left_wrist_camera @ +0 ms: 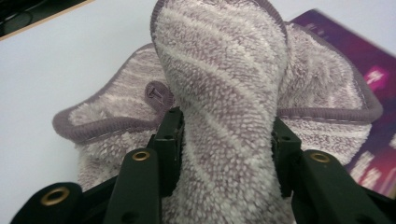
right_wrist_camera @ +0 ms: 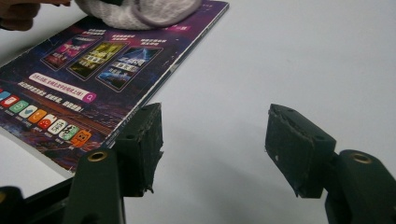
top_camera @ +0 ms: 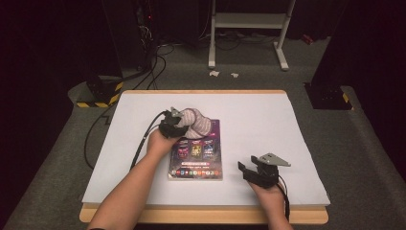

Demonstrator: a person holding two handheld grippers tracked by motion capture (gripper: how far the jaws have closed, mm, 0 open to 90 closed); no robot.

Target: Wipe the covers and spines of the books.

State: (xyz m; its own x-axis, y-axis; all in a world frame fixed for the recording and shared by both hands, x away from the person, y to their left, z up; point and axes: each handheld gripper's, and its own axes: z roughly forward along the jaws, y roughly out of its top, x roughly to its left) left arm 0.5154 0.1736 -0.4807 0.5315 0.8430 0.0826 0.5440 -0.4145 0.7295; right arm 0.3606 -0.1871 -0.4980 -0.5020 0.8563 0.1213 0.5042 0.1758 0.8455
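The left gripper (top_camera: pixel 178 125) is clamped on a fluffy towel (top_camera: pixel 197 122) with pale purple stripes. In the left gripper view, a thick fold of the towel (left_wrist_camera: pixel 219 93) fills the gap between the two black jaws, and the pads press into it from both sides. That is likely why the fold stands up in a hump — the squeeze bunches it up.

The towel sits on the far end of a book (top_camera: pixel 196 155) with a dark purple cover, and some of it hangs over the book's far left corner onto the white table (top_camera: pixel 268 115). The book lies flat near the middle of the table, a bit closer to the near edge, and its long sides point from the near edge to the far edge. The towel is probably held this way so it can be rubbed over the cover like a wiping cloth, or lifted off it — I cannot tell which.

The right gripper (top_camera: pixel 248 168) rests near the near edge of the table, just beside the book's near right corner. Its jaws are apart, with nothing between them but bare table (right_wrist_camera: pixel 280 60). In the right gripper view the book (right_wrist_camera: pixel 84 79) lies to the left of the jaws and the towel (right_wrist_camera: pixel 140 11) is well away at the book's far end. This hand seems to be waiting, maybe ready to hold the book still.
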